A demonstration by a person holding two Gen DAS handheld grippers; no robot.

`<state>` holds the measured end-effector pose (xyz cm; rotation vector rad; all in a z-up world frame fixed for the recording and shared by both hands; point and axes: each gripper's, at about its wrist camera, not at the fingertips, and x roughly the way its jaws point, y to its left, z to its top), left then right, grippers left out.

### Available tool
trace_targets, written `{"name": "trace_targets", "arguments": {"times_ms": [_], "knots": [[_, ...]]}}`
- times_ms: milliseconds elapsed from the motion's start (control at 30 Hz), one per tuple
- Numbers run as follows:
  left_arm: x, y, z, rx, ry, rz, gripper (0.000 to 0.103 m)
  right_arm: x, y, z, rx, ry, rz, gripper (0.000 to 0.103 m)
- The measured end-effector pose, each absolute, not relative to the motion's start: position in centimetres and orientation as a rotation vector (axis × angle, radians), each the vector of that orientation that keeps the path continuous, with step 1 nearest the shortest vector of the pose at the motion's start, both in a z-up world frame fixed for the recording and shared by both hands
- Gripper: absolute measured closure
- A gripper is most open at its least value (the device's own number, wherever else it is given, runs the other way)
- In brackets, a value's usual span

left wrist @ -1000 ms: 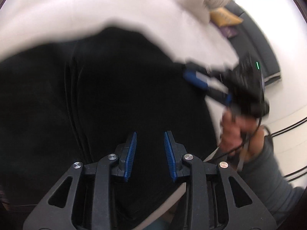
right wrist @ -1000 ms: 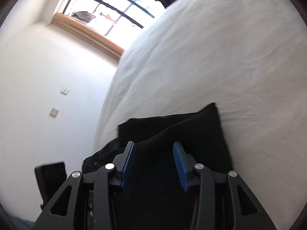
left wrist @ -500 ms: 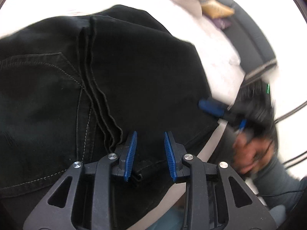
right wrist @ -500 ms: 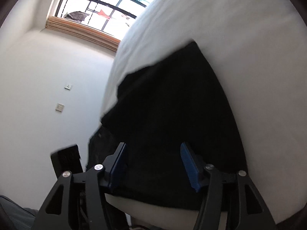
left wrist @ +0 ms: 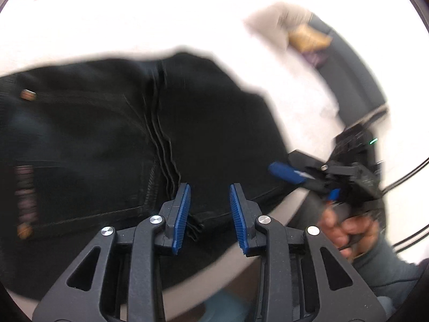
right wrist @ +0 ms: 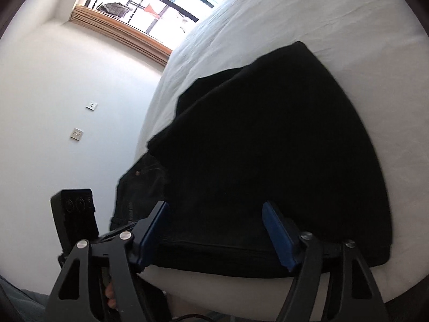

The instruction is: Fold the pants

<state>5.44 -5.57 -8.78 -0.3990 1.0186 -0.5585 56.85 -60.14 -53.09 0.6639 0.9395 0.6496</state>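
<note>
Black pants folded on bed, both claws at the near edge, both opening w/ nothing gripped.

L to R: pants (left wrist: 112, 145) lie flat on the white bed (left wrist: 134, 26), long axis running left-right, stacked hems w/ seam ridge right ahead of left claw (left wrist: 210, 209). Its jaws are narrow but widening, fabric below, not pinched. Right claw (right wrist: 217, 233) sits further right at the fold's near edge, jaws wide and still spreading. Left claw looks nearer the hems, so prob. the one for any next fold.
</note>
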Motion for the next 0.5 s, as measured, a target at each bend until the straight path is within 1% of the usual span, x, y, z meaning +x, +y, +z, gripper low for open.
{"name": "trace_targets", "arguments": {"times_ms": [33,67,100,133,267,367,500], "knots": [[4.5,-3.9,-7.9,-0.444,0.971,-0.517,0.03,56.7,-59.6,-52.1,0.683,0.907,0.693,0.028],[3.7,-2.6,-7.5,-0.478,0.942,-0.482,0.008,56.6,-59.1,-51.5,0.682,0.884,0.713,0.028],[2.7,-0.6,-7.1,-0.548,0.892,-0.437,0.006,56.7,-58.5,-50.9,0.682,0.867,0.73,0.028],[1.6,1.7,-6.9,-0.625,0.854,-0.391,0.006,57.1,-57.9,-50.5,0.696,0.861,0.751,0.028],[-1.7,10.1,-8.4,-0.887,0.836,-0.209,0.005,59.2,-54.6,-50.2,0.739,0.882,0.785,0.028],[-4.3,13.7,-10.6,-1.035,0.821,-0.069,0.003,60.1,-52.4,-49.7,0.745,0.902,0.834,0.028],[-5.1,15.7,-12.8,-1.13,0.822,-0.004,0.003,60.5,-51.2,-50.9,0.792,0.926,0.875,0.028]]}}
